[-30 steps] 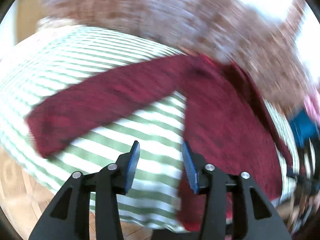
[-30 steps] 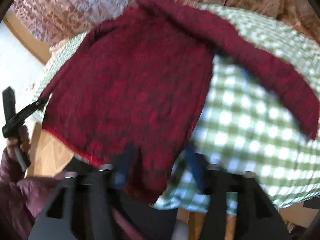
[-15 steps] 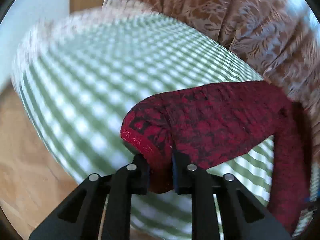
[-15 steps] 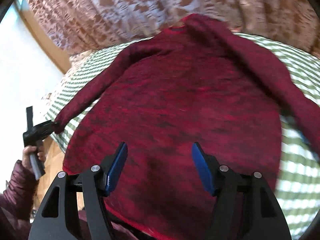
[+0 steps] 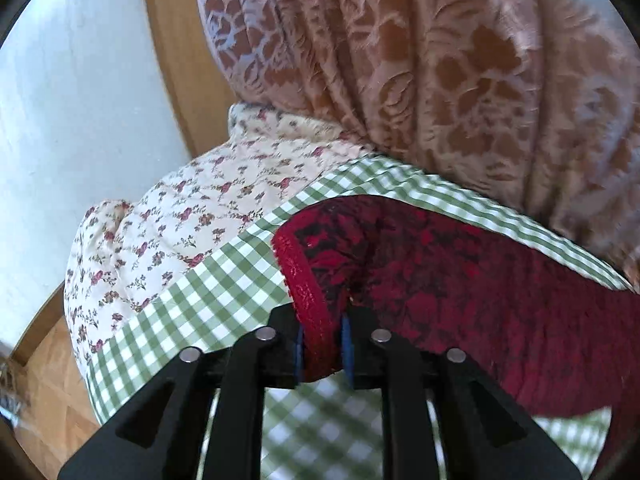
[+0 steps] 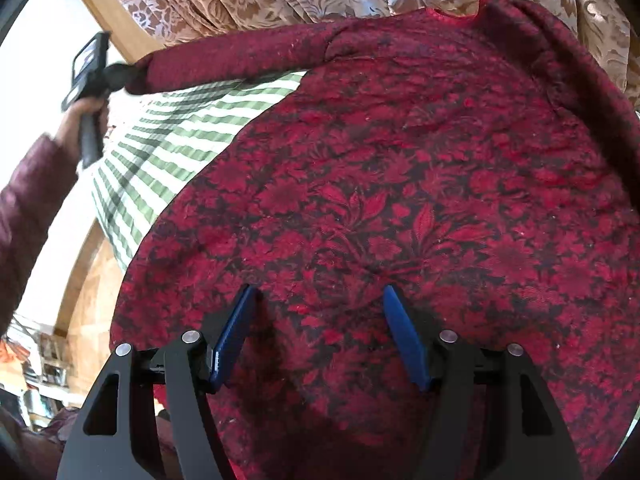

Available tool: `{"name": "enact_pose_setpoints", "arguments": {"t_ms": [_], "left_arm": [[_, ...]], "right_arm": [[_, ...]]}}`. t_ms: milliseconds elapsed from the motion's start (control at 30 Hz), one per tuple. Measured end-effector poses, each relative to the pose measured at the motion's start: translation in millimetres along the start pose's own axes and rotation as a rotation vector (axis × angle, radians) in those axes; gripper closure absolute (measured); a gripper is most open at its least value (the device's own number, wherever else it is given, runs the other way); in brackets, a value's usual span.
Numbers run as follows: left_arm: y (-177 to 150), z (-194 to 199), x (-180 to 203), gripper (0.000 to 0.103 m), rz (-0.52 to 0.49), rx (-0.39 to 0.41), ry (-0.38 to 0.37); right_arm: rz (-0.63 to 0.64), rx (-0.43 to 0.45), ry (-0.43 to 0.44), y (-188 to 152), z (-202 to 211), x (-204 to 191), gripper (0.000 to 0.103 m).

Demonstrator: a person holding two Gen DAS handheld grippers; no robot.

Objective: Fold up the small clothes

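Observation:
A dark red floral-knit sweater point(image 6: 400, 200) lies spread on a green-and-white checked cloth point(image 6: 168, 140). Its left sleeve point(image 5: 460, 280) is stretched out to the side. The sleeve's cuff point(image 5: 308, 280) sits pinched between the blue pads of my left gripper point(image 5: 323, 326), whose jaws are opening slightly. In the right wrist view that left gripper point(image 6: 100, 76) shows at the far left, held by a hand point(image 6: 80, 112). Low over the sweater's body hangs my right gripper point(image 6: 320, 290), open, with nothing between its fingers.
A brown patterned curtain point(image 5: 440, 80) hangs right behind the cloth-covered surface. A cream floral quilt point(image 5: 180, 220) pokes out beyond the checked cloth point(image 5: 208, 304) on the left. Wooden floor point(image 5: 48, 380) and a white wall point(image 5: 80, 120) lie further left.
My left gripper closed on the sleeve cuff and pulled it out to the left, straightening the sleeve. My right gripper came down closer over the sweater's body, still open.

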State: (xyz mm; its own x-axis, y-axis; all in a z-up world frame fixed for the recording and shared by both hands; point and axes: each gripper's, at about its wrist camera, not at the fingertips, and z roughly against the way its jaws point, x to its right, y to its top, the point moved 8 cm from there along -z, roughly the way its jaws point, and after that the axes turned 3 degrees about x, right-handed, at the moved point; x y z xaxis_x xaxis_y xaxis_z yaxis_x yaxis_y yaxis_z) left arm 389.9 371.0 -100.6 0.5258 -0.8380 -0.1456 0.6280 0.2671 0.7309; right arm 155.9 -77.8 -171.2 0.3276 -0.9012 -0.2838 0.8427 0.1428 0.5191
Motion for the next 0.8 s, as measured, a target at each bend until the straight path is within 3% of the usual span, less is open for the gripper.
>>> {"name": "enact_pose_setpoints", "arguments": {"t_ms": [100, 133, 167, 233, 367, 467, 533, 600, 633, 667, 700, 800], "left_arm": [[-12.1, -14.7, 7.7, 0.067, 0.047, -0.069, 0.004], [-14.8, -13.1, 8.2, 0.053, 0.057, -0.058, 0.004], [-19.2, -8.6, 7.8, 0.046, 0.061, -0.037, 0.008], [-31.1, 1.9, 12.5, 0.045, 0.055, -0.031, -0.013], [-55.2, 33.8, 27.2, 0.045, 0.069, -0.013, -0.134], [-76.9, 67.0, 54.6, 0.045, 0.036, -0.012, -0.249], [-92.2, 96.7, 77.7, 0.044, 0.004, 0.003, -0.332], [-109.7, 125.0, 102.4, 0.042, -0.027, 0.011, -0.414], [-119.8, 139.1, 116.0, 0.042, -0.052, 0.012, -0.454], [-130.5, 153.0, 129.1, 0.041, -0.080, 0.014, -0.486], [-144.1, 170.7, 146.2, 0.041, -0.113, 0.018, -0.530], [-182.1, 209.5, 190.0, 0.041, -0.221, 0.007, -0.625]], "right_arm": [[-0.037, 0.019, -0.008, 7.9, 14.7, 13.3, 0.037], [-0.047, 0.042, -0.045, 10.4, 25.8, 24.4, 0.037], [-0.059, 0.068, -0.102, 12.5, 39.6, 40.6, 0.037], [-0.104, 0.113, -0.200, 12.1, 65.0, 72.2, 0.037], [-0.160, 0.193, -0.587, -5.7, 127.9, 161.1, 0.037], [-0.170, 0.154, -0.804, -31.5, 147.3, 216.7, 0.037], [-0.167, 0.116, -0.904, -50.6, 151.5, 242.9, 0.037], [-0.182, 0.096, -0.936, -65.9, 149.3, 262.2, 0.040], [-0.197, 0.089, -0.938, -71.1, 149.0, 270.3, 0.050], [-0.212, 0.085, -0.932, -71.6, 149.3, 275.3, 0.073], [-0.236, 0.104, -0.915, -70.6, 154.3, 278.7, 0.084], [-0.280, 0.235, -0.870, -45.0, 186.2, 282.4, 0.090]]}}
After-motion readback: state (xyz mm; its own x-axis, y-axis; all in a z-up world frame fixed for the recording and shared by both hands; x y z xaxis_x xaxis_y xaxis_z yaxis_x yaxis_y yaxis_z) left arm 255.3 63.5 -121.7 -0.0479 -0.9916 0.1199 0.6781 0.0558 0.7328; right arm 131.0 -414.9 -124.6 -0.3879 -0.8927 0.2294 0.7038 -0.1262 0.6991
